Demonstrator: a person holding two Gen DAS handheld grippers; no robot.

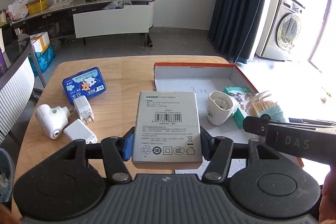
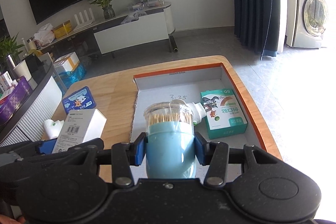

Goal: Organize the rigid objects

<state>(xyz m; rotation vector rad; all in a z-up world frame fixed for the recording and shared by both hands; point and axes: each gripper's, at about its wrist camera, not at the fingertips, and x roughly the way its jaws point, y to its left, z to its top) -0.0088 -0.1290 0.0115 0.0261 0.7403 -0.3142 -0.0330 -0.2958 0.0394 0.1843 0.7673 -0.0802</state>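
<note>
Wooden table (image 1: 117,77) holds an orange-rimmed tray (image 2: 222,75) ahead. Left gripper (image 1: 166,144) clamps a grey adapter box (image 1: 167,125); right gripper (image 2: 171,149) clamps a blue toothpick jar (image 2: 170,140). Best lower both flat into bare tray space, clear of the green box (image 2: 223,112).

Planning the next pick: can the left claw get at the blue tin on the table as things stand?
Probably not yet. The left claw is shut on the grey power adapter box, so its jaws are full. The blue tin itself lies uncovered on the table; nothing blocks the way once the box is set down.
</note>
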